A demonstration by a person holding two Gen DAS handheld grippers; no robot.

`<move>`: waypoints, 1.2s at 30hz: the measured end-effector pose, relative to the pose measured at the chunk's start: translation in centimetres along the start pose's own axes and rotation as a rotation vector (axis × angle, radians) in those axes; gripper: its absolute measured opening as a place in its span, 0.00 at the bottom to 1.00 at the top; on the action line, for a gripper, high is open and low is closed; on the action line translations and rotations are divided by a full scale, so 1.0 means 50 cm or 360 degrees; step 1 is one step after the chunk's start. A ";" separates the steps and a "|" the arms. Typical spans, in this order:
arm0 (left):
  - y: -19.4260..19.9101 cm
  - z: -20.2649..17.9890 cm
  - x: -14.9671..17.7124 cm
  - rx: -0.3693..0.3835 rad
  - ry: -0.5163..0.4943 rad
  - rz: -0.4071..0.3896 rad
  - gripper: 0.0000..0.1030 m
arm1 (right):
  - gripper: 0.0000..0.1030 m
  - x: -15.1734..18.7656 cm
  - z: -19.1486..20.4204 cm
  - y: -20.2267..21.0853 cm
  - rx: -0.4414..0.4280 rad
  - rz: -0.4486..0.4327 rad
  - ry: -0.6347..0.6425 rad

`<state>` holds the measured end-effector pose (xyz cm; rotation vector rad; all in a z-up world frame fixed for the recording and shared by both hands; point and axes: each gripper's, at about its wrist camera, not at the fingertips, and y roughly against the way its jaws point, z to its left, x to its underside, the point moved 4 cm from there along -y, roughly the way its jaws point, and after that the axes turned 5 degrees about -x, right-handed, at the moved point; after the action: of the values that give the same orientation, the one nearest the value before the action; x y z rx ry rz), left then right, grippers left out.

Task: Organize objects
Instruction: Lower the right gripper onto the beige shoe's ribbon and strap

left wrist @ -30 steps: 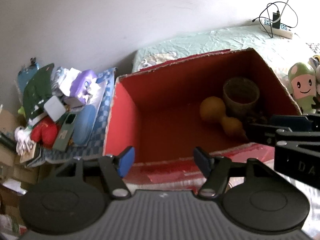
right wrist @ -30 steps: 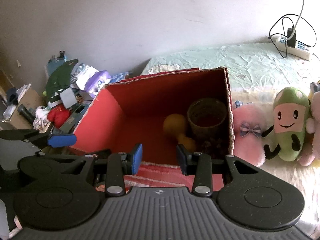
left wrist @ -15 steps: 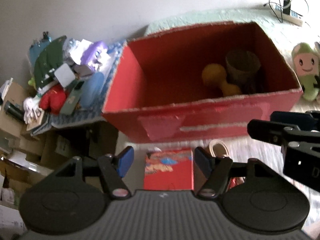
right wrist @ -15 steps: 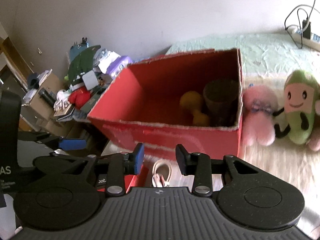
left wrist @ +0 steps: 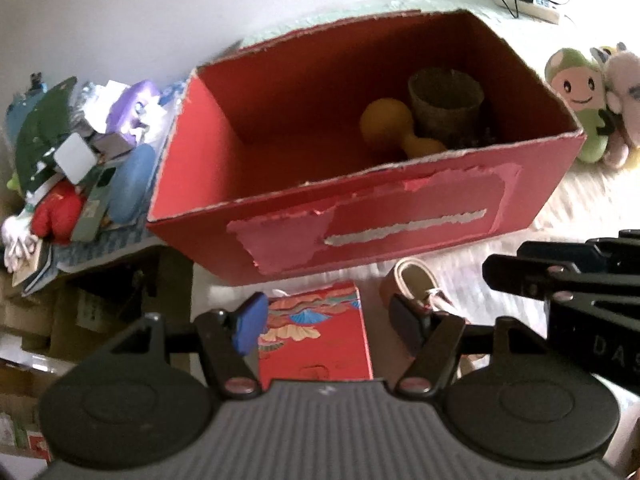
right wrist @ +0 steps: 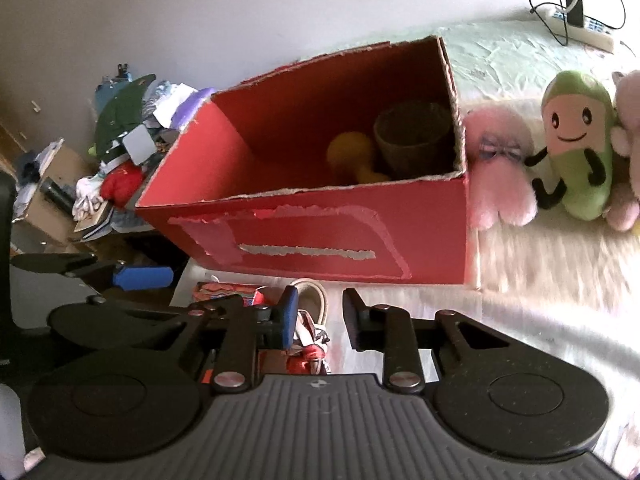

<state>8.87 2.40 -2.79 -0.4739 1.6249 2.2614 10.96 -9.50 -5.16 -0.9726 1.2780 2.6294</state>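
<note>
The left gripper (left wrist: 324, 320) hangs with its jaws spread wide and empty, a flat red packet (left wrist: 316, 332) lying directly below and between them. The right gripper (right wrist: 318, 312) is also released and empty, with a small shoe (right wrist: 310, 316) just under its left finger; how the shoe lies is hard to make out, since the finger covers much of it. Beyond both grippers stands the red box (left wrist: 400, 220), with a yellow dumbbell (left wrist: 386, 120) and a dark cup (left wrist: 446, 106) in its far right corner. Best to lower the left gripper straight down, pinch the packet across its narrow width, then lift above the box's near wall before moving forward.
</note>
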 end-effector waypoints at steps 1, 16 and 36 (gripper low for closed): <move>-0.006 0.003 0.001 0.0014 -0.0004 0.0003 0.69 | 0.27 0.001 0.004 -0.005 0.0009 -0.0001 0.0003; -0.043 0.044 0.004 0.0313 -0.0009 -0.0095 0.75 | 0.24 0.008 -0.010 -0.042 0.0090 0.0021 -0.0108; -0.022 0.013 0.042 0.0765 0.0116 -0.0099 0.98 | 0.25 0.008 -0.061 -0.053 -0.0108 0.0256 -0.0160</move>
<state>7.42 3.49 -4.44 -0.4741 2.0718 1.7390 13.03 -10.08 -8.60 -0.7642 1.3033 2.8184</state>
